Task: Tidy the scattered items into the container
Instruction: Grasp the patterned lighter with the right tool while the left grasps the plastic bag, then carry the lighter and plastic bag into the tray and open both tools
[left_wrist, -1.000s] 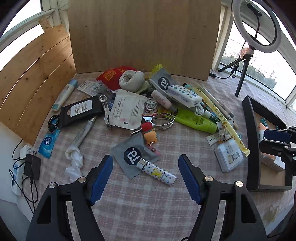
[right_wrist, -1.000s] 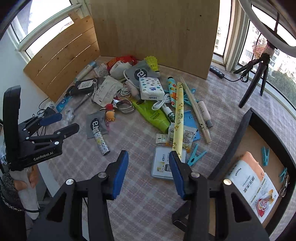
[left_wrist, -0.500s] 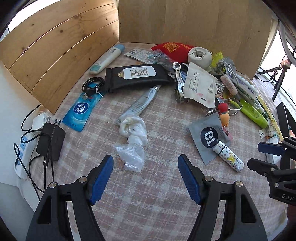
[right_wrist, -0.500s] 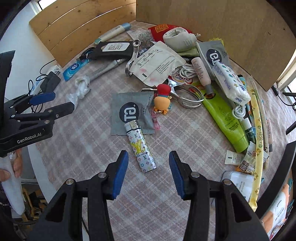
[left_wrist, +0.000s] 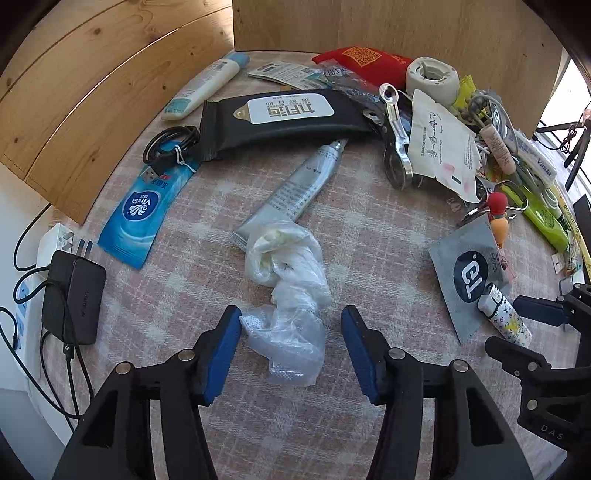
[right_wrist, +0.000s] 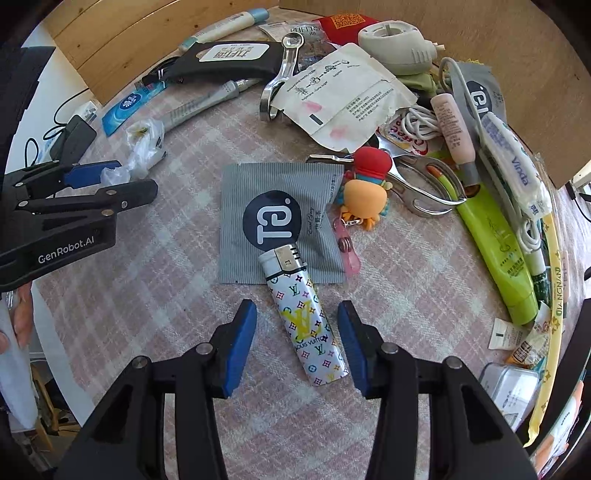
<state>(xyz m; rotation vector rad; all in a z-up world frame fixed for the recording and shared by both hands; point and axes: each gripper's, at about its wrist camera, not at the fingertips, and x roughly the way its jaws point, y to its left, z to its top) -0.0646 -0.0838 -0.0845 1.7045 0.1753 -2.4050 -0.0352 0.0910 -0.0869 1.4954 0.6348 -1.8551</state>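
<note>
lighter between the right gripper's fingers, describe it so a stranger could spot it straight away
On the pink checked tablecloth, find the grey striped sachet with a dark round logo. The lighter lies with its metal top on that sachet's near edge: white, covered in small multicoloured monogram symbols, unlike anything nearby.

The left tool (left_wrist: 291, 349) points steeply down, its jaws closing, pads not yet pressing; the right tool (right_wrist: 297, 345) points steeply down too, jaws parted, gripping nothing; both sit low.
</note>
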